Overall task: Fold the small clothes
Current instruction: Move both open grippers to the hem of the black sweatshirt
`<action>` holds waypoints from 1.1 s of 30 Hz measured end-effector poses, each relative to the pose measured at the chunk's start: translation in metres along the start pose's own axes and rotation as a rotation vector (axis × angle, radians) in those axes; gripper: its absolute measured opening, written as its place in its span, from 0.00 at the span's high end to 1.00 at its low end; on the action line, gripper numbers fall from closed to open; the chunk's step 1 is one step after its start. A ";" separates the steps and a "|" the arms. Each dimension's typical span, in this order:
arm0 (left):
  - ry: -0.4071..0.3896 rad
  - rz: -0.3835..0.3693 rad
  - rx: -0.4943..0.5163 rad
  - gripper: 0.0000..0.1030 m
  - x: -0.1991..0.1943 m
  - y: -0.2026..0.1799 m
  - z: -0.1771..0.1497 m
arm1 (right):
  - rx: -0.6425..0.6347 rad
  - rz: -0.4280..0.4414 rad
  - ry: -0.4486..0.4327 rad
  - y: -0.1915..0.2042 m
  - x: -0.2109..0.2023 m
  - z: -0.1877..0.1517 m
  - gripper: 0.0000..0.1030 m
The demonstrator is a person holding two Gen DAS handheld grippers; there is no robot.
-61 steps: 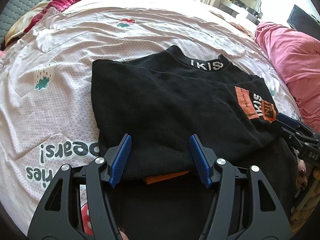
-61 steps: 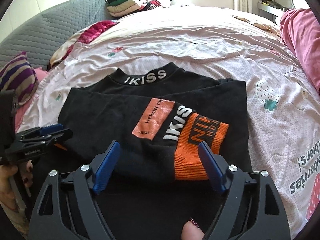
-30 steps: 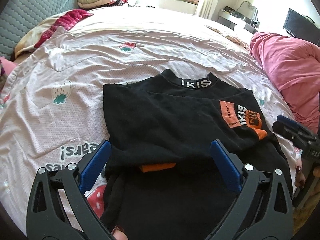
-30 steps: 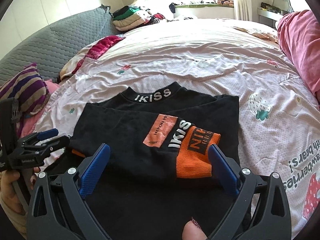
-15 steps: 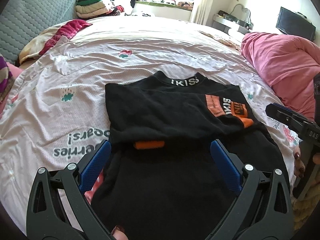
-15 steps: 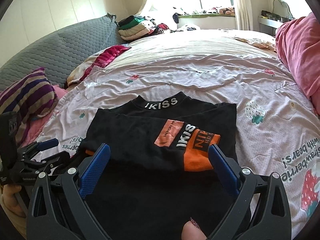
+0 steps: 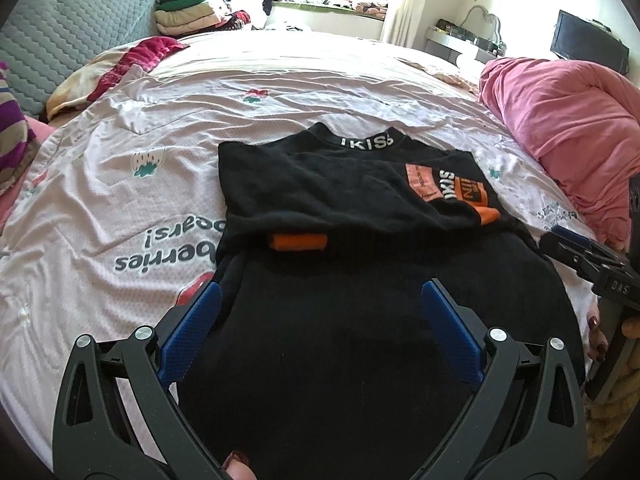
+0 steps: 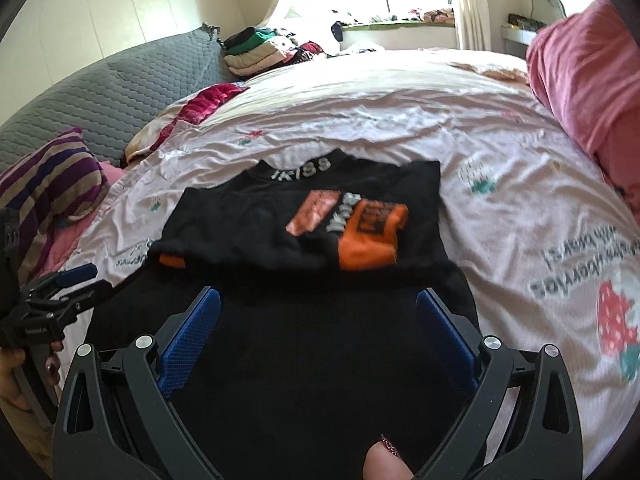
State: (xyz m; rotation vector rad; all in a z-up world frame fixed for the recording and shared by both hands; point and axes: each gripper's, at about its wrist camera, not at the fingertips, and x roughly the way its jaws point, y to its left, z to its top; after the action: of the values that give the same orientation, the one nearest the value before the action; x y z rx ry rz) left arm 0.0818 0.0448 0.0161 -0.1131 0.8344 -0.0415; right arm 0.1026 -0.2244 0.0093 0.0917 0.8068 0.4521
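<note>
A black top (image 7: 320, 192) with a white-lettered collar (image 7: 366, 141) lies flat on the bed, its sleeves folded across the chest. One orange cuff (image 7: 298, 241) pokes out at the fold's left and the other cuff (image 7: 486, 216) lies at the right. My left gripper (image 7: 320, 332) is open over the top's lower half, holding nothing. The right gripper (image 8: 318, 340) is open too, over the same black cloth (image 8: 320, 360), with the orange cuff (image 8: 370, 236) ahead. Each gripper shows side-on in the other view: the right gripper (image 7: 580, 256) and the left gripper (image 8: 60, 292).
The pink strawberry-print bedspread (image 7: 120, 200) surrounds the top. A heaped pink blanket (image 7: 560, 112) lies at the right, a striped pillow (image 8: 44, 184) at the left. Folded clothes (image 7: 188, 8) are stacked by the grey quilted headboard (image 7: 60, 28). A red cloth (image 7: 140, 56) lies at the far left.
Both grippers have pulled back toward the near edge and risen, so the top looks smaller and farther. Both sets of jaws spread wider early on and have stayed open. The top has not moved.
</note>
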 end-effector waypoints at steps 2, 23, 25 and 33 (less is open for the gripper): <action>0.004 0.008 0.001 0.09 0.000 0.001 -0.004 | 0.005 -0.001 0.007 -0.002 -0.002 -0.007 0.05; 0.013 0.033 -0.032 0.09 -0.027 0.020 -0.035 | 0.091 -0.061 0.053 -0.023 -0.033 -0.053 0.05; 0.020 0.047 -0.036 0.09 -0.029 0.026 -0.041 | 0.105 -0.069 0.079 -0.027 -0.036 -0.058 0.05; 0.073 0.096 -0.056 0.09 -0.039 0.051 -0.066 | 0.137 -0.089 0.150 -0.034 -0.046 -0.074 0.05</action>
State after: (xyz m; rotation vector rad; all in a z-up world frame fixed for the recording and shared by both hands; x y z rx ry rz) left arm 0.0060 0.0934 -0.0050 -0.1251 0.9127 0.0688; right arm 0.0342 -0.2807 -0.0194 0.1498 0.9858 0.3216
